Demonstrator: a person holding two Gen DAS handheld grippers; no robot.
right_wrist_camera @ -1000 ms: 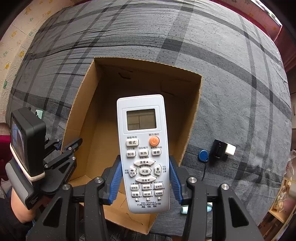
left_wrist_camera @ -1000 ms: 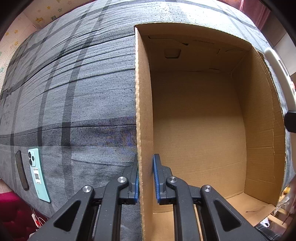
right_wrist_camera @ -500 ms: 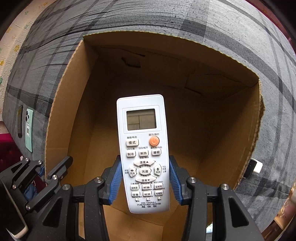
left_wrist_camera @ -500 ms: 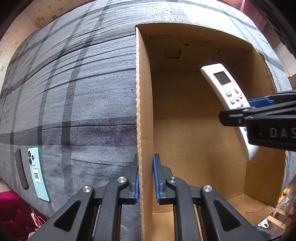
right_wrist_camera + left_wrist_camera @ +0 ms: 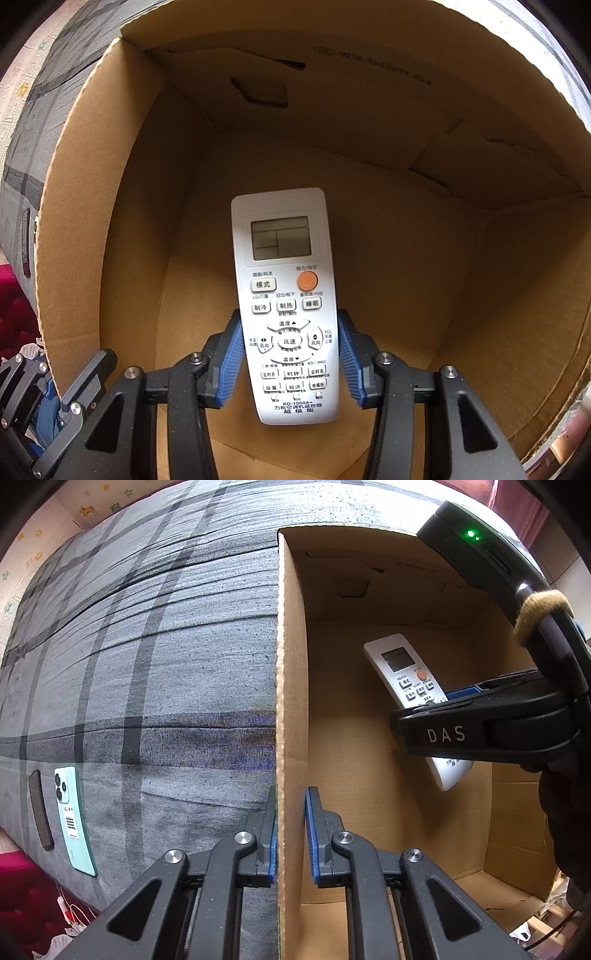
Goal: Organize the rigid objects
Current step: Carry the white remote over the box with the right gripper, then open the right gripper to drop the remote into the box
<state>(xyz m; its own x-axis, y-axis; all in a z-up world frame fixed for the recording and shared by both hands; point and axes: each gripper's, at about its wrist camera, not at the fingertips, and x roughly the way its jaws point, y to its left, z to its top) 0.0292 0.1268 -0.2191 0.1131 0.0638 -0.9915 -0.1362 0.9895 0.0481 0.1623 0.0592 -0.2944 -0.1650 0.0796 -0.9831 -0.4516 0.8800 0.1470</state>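
Observation:
An open cardboard box [image 5: 291,664] [image 5: 110,221] stands on a grey plaid cloth. My left gripper [image 5: 290,834] is shut on the box's left wall, one blue pad on each side of it. My right gripper [image 5: 290,354] is shut on a white air-conditioner remote [image 5: 284,295], screen and orange button facing the camera. It holds the remote inside the box, above the bare cardboard floor. In the left wrist view the remote [image 5: 402,675] and the right gripper [image 5: 480,720] hang within the box's right half. My left gripper [image 5: 48,387] shows at the box's lower left edge.
A mint-green phone [image 5: 72,819] and a dark flat strip [image 5: 40,814] lie on the grey plaid cloth [image 5: 147,664] left of the box. Red fabric [image 5: 22,886] and white cables show past the cloth's lower left edge. The box floor [image 5: 406,277] is bare.
My right gripper has come down with the remote from above the box's rim to deep inside the box. The left gripper has stayed on the box wall.

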